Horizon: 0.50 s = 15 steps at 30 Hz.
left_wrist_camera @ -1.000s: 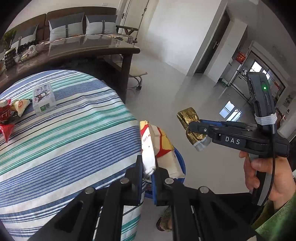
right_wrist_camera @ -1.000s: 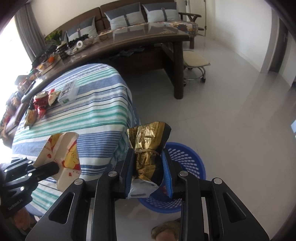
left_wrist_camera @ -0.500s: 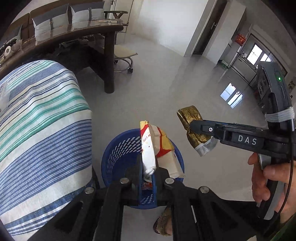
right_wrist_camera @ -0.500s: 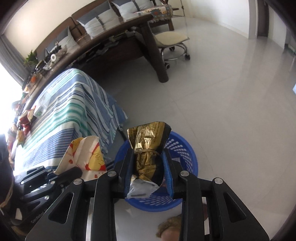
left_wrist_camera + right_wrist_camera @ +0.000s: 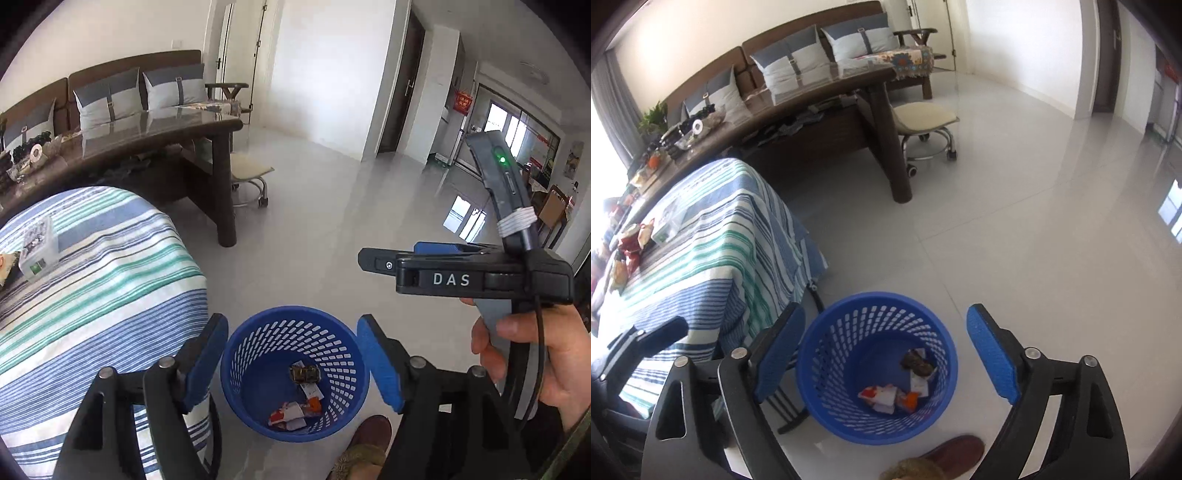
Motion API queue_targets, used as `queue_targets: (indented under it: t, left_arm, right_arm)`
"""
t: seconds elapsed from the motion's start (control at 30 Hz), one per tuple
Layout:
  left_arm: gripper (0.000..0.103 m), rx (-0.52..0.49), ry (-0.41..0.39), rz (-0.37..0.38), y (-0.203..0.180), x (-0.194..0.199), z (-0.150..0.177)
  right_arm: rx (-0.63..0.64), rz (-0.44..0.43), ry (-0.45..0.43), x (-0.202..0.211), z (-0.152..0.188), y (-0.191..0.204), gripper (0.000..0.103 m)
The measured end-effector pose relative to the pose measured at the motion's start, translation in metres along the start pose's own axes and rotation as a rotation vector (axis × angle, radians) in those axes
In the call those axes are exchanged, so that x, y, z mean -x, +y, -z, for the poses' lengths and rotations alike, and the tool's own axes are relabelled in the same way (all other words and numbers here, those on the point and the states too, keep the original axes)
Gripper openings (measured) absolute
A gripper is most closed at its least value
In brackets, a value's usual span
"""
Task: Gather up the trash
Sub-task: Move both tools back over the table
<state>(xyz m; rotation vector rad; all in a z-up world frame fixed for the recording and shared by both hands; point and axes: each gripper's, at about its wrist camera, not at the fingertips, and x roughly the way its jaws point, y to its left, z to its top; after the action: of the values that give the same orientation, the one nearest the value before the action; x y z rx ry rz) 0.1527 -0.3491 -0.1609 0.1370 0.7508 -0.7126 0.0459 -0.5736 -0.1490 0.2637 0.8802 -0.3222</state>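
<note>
Now I hold both over the blue basket until nothing clings; my left gripper, jaws opening wide, is empty, and so is my right gripper, also opening. A second ago each pinched a wrapper; the red-white wrapper and gold wrapper lie inside, more trash waits on the striped surface

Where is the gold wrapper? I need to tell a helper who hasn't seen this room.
Find the striped table; on the floor beside its corner stands a blue basket. At its bottom lies the gold wrapper, crumpled, dark and metallic, unlike the white, red and orange wrappers beside it.
</note>
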Motion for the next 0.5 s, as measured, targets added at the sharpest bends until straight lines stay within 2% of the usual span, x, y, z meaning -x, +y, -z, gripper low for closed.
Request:
queue_targets:
  t: [0.1, 0.27, 0.37, 0.5]
  left_arm:
    - [0.084, -0.013, 0.018, -0.005, 0.008, 0.027, 0.008]
    - [0.084, -0.004, 0.054, -0.038, 0.032, 0.065, 0.041]
    - [0.084, 0.015, 0.071, -0.116, 0.052, 0.086, 0.060]
    - [0.084, 0.064, 0.105, -0.241, 0.104, 0.106, 0.077]
  right_arm:
    - [0.045, 0.054, -0.077, 0.014, -0.003, 0.015, 0.100]
    - [0.146, 0.063, -0.163, 0.028, -0.004, 0.057, 0.101]
    - [0.218, 0.054, -0.194, 0.028, -0.002, 0.092, 0.101]
    - [0.296, -0.007, -0.192, 0.021, 0.005, 0.143, 0.101]
